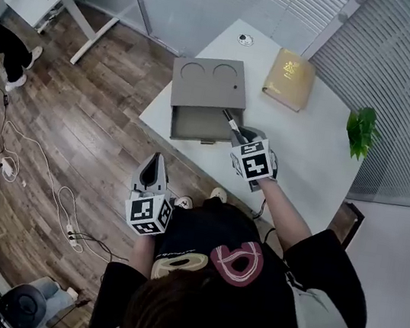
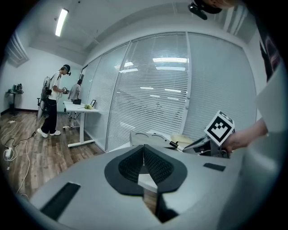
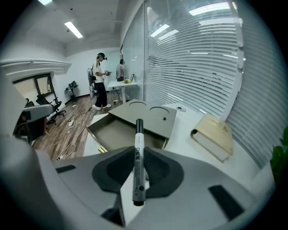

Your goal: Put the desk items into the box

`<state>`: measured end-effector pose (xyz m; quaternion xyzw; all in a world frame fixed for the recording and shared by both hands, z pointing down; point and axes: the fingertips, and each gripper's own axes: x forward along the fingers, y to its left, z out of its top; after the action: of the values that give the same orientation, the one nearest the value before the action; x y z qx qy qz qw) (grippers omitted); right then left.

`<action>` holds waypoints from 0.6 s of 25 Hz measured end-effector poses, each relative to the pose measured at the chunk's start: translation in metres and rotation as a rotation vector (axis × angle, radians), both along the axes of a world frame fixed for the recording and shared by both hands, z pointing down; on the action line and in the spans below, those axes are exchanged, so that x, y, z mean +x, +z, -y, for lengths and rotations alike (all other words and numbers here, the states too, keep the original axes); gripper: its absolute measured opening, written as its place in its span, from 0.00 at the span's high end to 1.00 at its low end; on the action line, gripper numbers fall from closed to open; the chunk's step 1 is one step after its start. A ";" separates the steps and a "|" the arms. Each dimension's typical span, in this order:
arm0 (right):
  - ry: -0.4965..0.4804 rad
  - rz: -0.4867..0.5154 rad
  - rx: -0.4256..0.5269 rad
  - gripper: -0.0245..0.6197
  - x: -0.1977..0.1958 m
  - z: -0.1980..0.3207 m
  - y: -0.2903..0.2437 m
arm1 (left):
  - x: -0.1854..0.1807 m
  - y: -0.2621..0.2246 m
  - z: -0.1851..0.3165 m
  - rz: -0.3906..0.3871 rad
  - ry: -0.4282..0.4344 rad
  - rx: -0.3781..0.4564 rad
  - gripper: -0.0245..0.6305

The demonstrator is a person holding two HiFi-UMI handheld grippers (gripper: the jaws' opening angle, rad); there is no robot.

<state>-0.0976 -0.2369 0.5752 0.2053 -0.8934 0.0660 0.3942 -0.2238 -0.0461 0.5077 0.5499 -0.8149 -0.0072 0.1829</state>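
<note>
While the marker (image 3: 138, 157) is pinched upright between the narrow-set jaws of the right gripper (image 3: 137, 167), its dark tip points out over the open drawer (image 1: 200, 124) at the near side of the grey box (image 1: 208, 83). That box sits on the left part of the white desk (image 1: 315, 163), two round recesses in its lid. A tan book (image 1: 289, 78) lies to the far right of it, and a green plant (image 1: 362, 130) shows by the desk's right edge. Left of the desk, over the wooden floor, the left gripper (image 2: 144, 155) has its pads pressed together on nothing.
</note>
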 end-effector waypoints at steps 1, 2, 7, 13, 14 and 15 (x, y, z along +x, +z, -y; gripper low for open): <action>-0.012 -0.004 0.000 0.85 -0.003 -0.001 0.000 | -0.001 0.000 -0.002 0.000 -0.007 -0.002 0.93; -0.023 -0.007 0.002 0.85 -0.006 -0.002 0.001 | -0.002 0.000 -0.003 0.000 -0.013 -0.003 0.93; -0.075 -0.017 0.018 0.85 -0.018 -0.003 0.006 | -0.005 0.002 -0.009 -0.002 -0.045 -0.015 0.93; -0.137 -0.045 0.020 0.85 -0.029 -0.007 0.006 | -0.006 0.004 -0.015 -0.006 -0.081 -0.025 0.93; -0.148 -0.051 0.026 0.85 -0.030 -0.007 0.007 | -0.006 0.004 -0.016 -0.007 -0.085 -0.026 0.93; -0.157 -0.056 0.029 0.85 -0.032 -0.007 0.007 | -0.006 0.005 -0.017 -0.008 -0.089 -0.028 0.93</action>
<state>-0.1292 -0.2303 0.5826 0.1422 -0.8962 0.0160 0.4199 -0.2297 -0.0295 0.5126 0.5103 -0.8380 -0.0060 0.1933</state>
